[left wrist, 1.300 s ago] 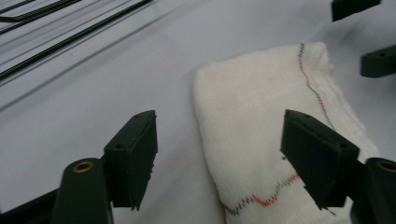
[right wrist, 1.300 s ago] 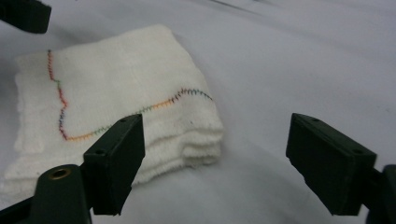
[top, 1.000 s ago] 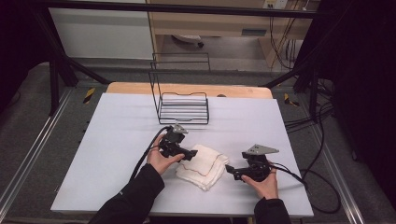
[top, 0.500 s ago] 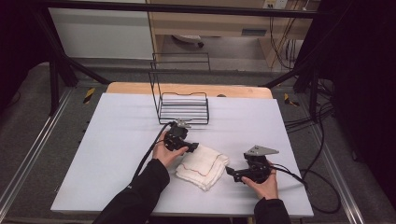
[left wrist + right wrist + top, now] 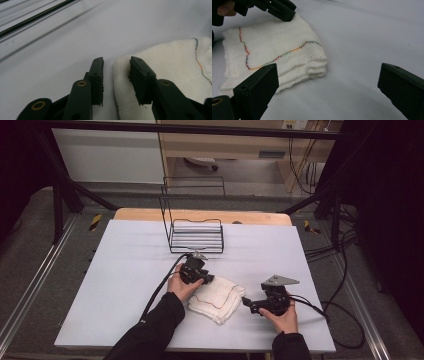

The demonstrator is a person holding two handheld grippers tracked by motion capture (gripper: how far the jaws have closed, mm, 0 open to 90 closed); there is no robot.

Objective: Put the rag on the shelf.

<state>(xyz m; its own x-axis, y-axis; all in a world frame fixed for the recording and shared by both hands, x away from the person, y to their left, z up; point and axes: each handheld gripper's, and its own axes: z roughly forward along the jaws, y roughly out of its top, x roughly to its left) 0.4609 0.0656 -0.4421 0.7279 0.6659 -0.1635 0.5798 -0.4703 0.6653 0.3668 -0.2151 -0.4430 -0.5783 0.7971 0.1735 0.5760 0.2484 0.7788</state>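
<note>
Folded white cloth with a multicoloured stitched line (image 5: 216, 297) lies on the pale table sheet (image 5: 125, 265), between the two hands and in front of a black wire rack (image 5: 196, 236). At the cloth's far corner, the left gripper (image 5: 116, 75) has its jaws partly apart, astride the cloth's edge but not clamped on it. Just beside the cloth's near side, the right gripper (image 5: 327, 92) rests low over the sheet, jaws spread wide with nothing between them.
</note>
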